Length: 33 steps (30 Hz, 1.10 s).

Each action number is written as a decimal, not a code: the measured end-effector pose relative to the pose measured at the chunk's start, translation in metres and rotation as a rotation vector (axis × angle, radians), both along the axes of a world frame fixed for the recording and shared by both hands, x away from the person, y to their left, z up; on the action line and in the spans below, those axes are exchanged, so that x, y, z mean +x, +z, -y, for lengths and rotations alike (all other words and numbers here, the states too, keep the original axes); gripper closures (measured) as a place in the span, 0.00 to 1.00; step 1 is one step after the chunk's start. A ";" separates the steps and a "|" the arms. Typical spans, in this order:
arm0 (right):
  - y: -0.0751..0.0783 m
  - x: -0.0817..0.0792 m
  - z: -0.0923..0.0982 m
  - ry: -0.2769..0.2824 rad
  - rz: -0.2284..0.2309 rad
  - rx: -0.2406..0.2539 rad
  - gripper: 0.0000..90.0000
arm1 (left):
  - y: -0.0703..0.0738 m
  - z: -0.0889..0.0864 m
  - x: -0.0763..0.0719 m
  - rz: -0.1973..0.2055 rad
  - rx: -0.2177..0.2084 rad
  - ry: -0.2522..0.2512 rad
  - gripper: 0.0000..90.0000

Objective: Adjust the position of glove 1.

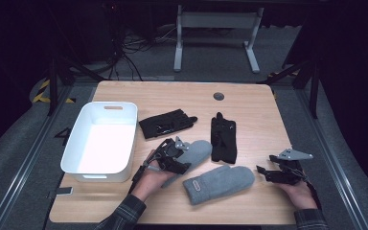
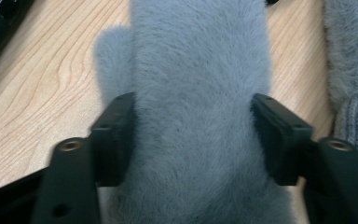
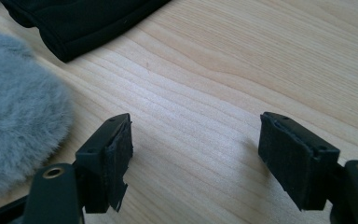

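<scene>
1. Two grey mittens are laid near-centre on the table [image 1: 249, 96]; the left mitten [image 1: 191, 154] sits between the left gripper [image 1: 175, 155] pads, both pads pressed into its fleece.
2. The right mitten [image 1: 219, 183] lies just beside it, untouched.
3. The right gripper [image 1: 282, 175] is held spread over bare wood, nothing between.
4. Two black gloves [image 1: 166, 123] & a white bin [image 1: 101, 141] are seen farther/left.

Beside the white bin [image 1: 100, 139], two fuzzy grey mittens [image 1: 219, 183] are lying on pale wood-grain table [image 1: 249, 103]; two black gloves [image 1: 223, 138] are sitting just beyond them. Black left gripper [image 1: 172, 155] is straddling grey fleece.
</scene>
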State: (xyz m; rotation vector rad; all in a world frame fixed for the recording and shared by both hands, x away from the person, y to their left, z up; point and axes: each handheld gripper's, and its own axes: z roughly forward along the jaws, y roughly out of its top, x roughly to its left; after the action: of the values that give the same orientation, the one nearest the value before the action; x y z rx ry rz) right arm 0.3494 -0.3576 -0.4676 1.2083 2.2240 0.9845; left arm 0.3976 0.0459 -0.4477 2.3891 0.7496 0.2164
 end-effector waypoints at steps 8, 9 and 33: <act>0.000 0.000 0.000 0.001 0.000 0.000 0.29 | 0.006 -0.009 0.001 -0.013 -0.058 0.001 0.83; 0.000 0.000 0.000 0.001 0.000 0.000 0.29 | 0.007 -0.010 0.002 -0.017 -0.059 -0.005 0.86; 0.000 0.000 0.000 0.002 -0.001 -0.001 0.29 | 0.054 -0.010 -0.010 -0.019 -0.159 -0.129 0.91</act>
State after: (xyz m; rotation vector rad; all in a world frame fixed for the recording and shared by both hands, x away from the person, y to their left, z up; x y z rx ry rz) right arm 0.3494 -0.3575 -0.4676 1.2068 2.2263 0.9835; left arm 0.3879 0.0559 -0.3940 2.2804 0.5960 0.0775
